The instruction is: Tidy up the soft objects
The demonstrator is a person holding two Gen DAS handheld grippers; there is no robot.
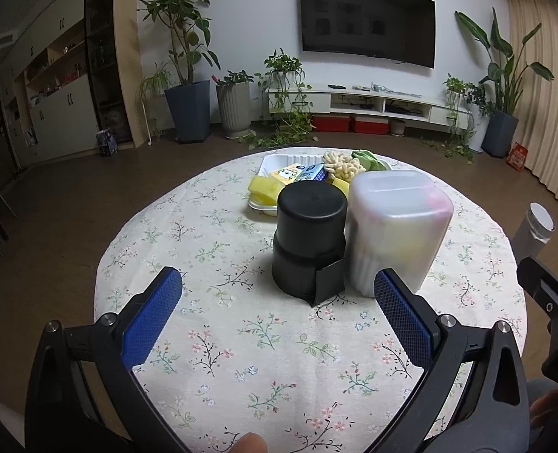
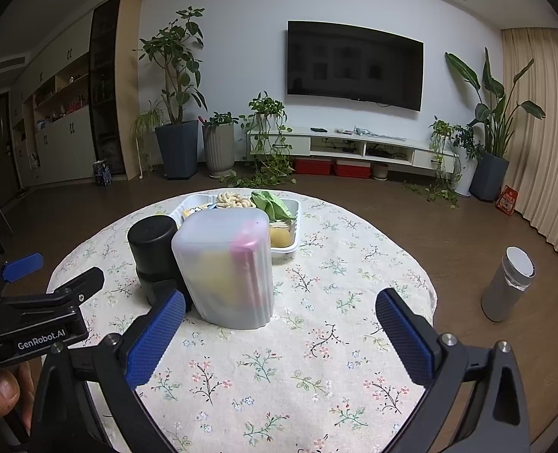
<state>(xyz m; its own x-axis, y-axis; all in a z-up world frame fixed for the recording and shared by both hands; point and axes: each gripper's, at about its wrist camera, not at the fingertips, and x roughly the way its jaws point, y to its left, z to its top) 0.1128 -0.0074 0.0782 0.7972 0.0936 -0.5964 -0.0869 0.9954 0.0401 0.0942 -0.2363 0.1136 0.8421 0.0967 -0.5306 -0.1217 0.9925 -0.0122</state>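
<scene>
A white tray (image 1: 269, 160) at the far side of the round table holds soft things: yellow sponges (image 1: 265, 188), a cream knotted toy (image 1: 342, 166), a green cloth (image 1: 369, 159) and small packets (image 1: 301, 173). It also shows in the right wrist view (image 2: 297, 226). In front of it stand a black cylinder (image 1: 309, 241) and a frosted plastic container (image 1: 396, 226) with yellow and pink things inside. My left gripper (image 1: 279, 317) is open and empty, short of both. My right gripper (image 2: 280, 336) is open and empty, near the frosted container (image 2: 226, 268).
The table carries a floral cloth (image 1: 263, 339). A grey bottle with a white lid (image 2: 509, 283) stands off the table's right side. Potted plants, a wall TV and a low TV cabinet line the far wall.
</scene>
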